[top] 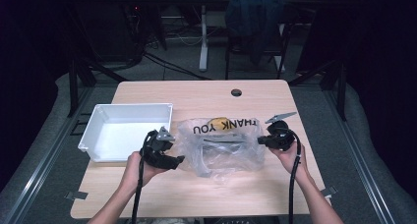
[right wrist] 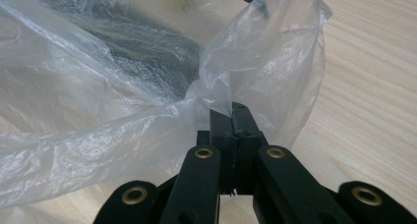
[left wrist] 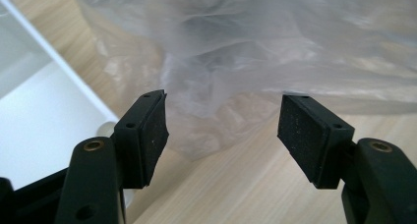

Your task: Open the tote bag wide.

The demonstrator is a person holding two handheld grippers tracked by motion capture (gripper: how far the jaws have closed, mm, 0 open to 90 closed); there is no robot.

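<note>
Clear plastic bag lies mid-table, just right of the white bin. My right claw is clamped tight on the bag's right edge. My left claw is wide apart, empty, at the bag's left edge.

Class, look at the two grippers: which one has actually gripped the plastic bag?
The right gripper: its jaws are shut on a pinch of the plastic bag. The left gripper stands open, the bag just ahead of it.
</note>
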